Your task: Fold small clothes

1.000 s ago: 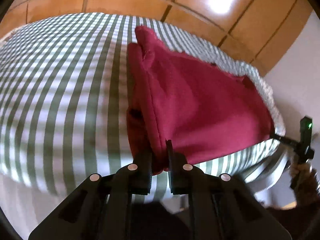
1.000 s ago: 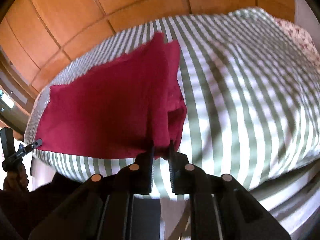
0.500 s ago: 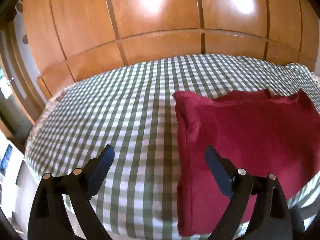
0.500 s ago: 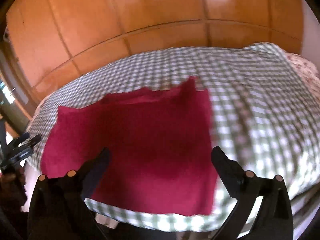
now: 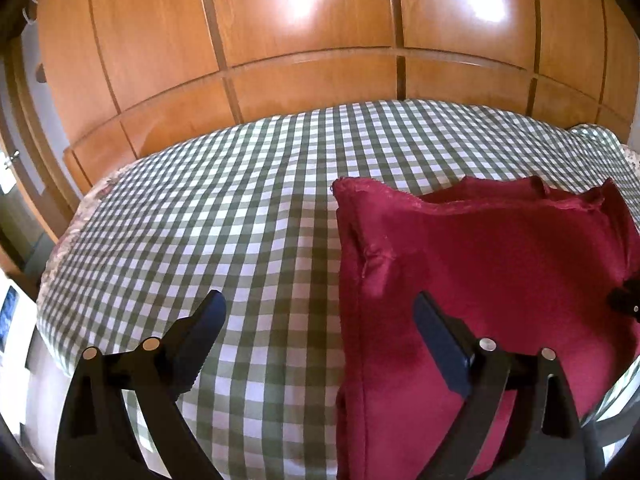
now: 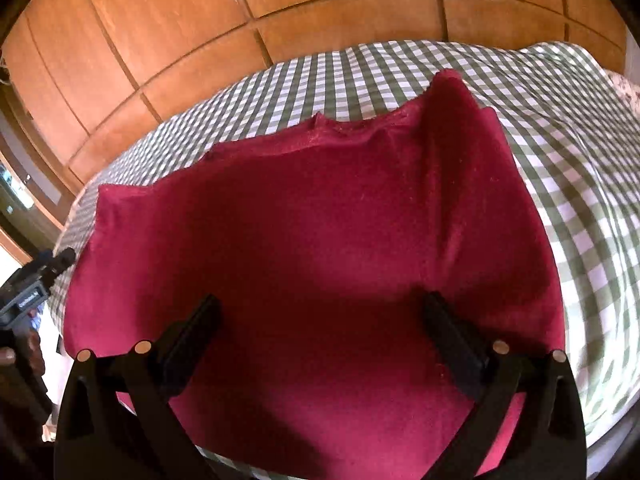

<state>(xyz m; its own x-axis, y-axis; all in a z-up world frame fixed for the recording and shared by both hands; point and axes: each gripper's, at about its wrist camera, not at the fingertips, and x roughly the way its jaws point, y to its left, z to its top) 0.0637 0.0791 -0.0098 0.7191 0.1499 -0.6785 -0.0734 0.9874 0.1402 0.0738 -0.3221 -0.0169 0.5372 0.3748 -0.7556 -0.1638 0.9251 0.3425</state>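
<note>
A dark red garment (image 5: 480,272) lies folded flat on the bed, near its front edge. In the left wrist view my left gripper (image 5: 318,304) hovers over the garment's left edge. Its jaws are opening wide, and neither pad touches the cloth. In the right wrist view the same garment (image 6: 312,220) fills the middle. My right gripper (image 6: 320,302) stands open above its near part, holding nothing. The garment's far edge is rumpled and its right side stands up in a ridge.
The bed's green-and-white checked cover (image 5: 240,220) spreads bare to the left of the garment and also to its right (image 6: 580,160). Wooden wardrobe doors (image 5: 300,40) rise behind the bed. The left gripper's body (image 6: 36,280) shows at the right wrist view's left edge.
Both grippers were shut on the garment's near edge and have let go, opening wide. The garment now rests flat on the bed. Both cameras have pulled back and tilted up.
</note>
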